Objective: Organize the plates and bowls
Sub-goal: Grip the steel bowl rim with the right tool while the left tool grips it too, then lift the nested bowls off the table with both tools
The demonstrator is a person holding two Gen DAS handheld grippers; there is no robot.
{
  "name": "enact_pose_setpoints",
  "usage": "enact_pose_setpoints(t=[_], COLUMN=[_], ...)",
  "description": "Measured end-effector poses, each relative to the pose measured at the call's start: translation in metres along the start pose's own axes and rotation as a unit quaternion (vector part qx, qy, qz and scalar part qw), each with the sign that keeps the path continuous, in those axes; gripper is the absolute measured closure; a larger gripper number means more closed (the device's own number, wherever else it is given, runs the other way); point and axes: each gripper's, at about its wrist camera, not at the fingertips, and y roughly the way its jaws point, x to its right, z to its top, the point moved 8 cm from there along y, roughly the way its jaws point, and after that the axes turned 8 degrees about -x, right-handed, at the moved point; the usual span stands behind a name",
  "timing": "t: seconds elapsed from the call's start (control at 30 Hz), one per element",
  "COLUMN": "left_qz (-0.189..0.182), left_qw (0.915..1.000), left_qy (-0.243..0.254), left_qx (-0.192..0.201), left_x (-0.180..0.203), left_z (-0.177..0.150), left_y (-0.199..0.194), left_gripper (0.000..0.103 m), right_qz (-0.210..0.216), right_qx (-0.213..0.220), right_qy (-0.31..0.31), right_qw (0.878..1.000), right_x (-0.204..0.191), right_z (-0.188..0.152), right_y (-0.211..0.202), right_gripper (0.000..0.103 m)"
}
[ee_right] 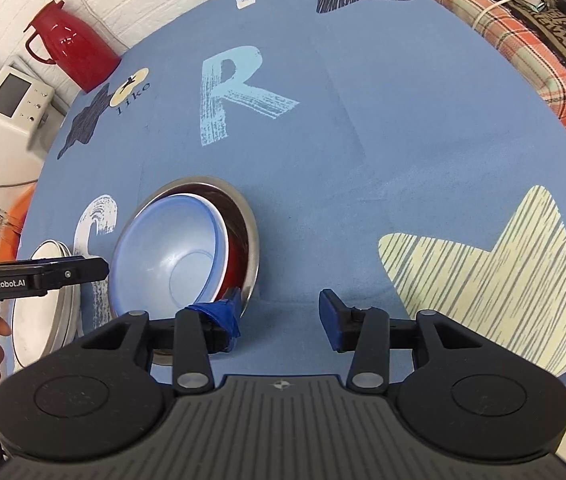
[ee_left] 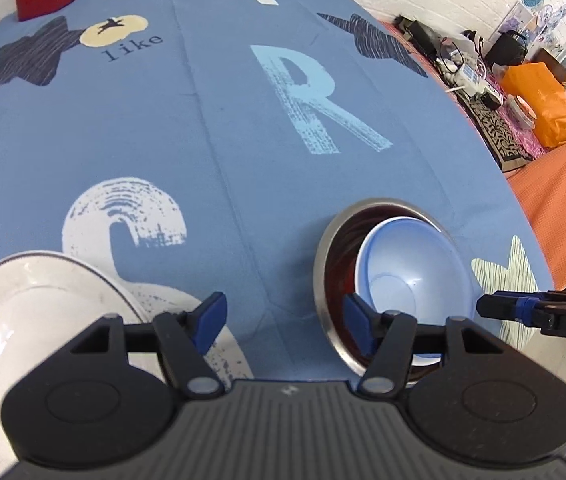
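I see the plastic bowl (ee_left: 411, 276) nested in the metal bowl (ee_left: 333, 256), tilted toward its right side. Plate (ee_left: 31, 312) sits on the tablecloth (ee_left: 219, 128) left of the bowls, apart from them. Left gripper (ee_left: 283, 320) hangs over the gap between plate and bowls. Right gripper (ee_right: 281, 314) is just right of the bowls, near edge. Jug (ee_right: 69, 50) stands at the far left corner, a machine (ee_right: 7, 120) off the table beside it.

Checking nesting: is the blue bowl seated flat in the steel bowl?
No, tipped. The blue bowl leans inside the steel bowl, exposing the red lining on one side.
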Motion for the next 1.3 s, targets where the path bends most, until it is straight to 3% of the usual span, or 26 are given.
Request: enact_pose_setpoints(t=[0.37, 0.7, 0.8, 0.9, 1.3], left_qz=[0.002, -0.001, 0.000, 0.005, 0.004], left_qw=[0.9998, 0.9995, 0.9997, 0.9998, 0.9999], left_qy=[0.001, -0.005, -0.004, -0.006, -0.009], left_qx=[-0.019, -0.030, -0.025, -0.018, -0.014], left_x=[-0.002, -0.004, -0.004, -0.004, -0.004], left_z=[0.003, 0.004, 0.003, 0.002, 0.000], left_y=[0.022, 0.033, 0.032, 0.031, 0.028], left_gripper=[0.041, 0.040, 0.039, 0.038, 0.038], right_qz=[0.002, -0.034, -0.032, -0.011, -0.054], right_qx=[-0.017, -0.025, -0.018, -0.024, -0.052], right_qy=[0.007, -0.027, -0.033, 0.010, -0.003], right_qw=[1.000, 0.999, 0.999, 1.000, 0.997], right_x=[0.000, -0.007, -0.006, 0.006, 0.000], right_z=[0.008, 0.015, 0.015, 0.013, 0.018], right_y=[0.011, 0.028, 0.029, 0.032, 0.034], right_gripper=[0.074, 0.070, 0.066, 0.054, 0.049])
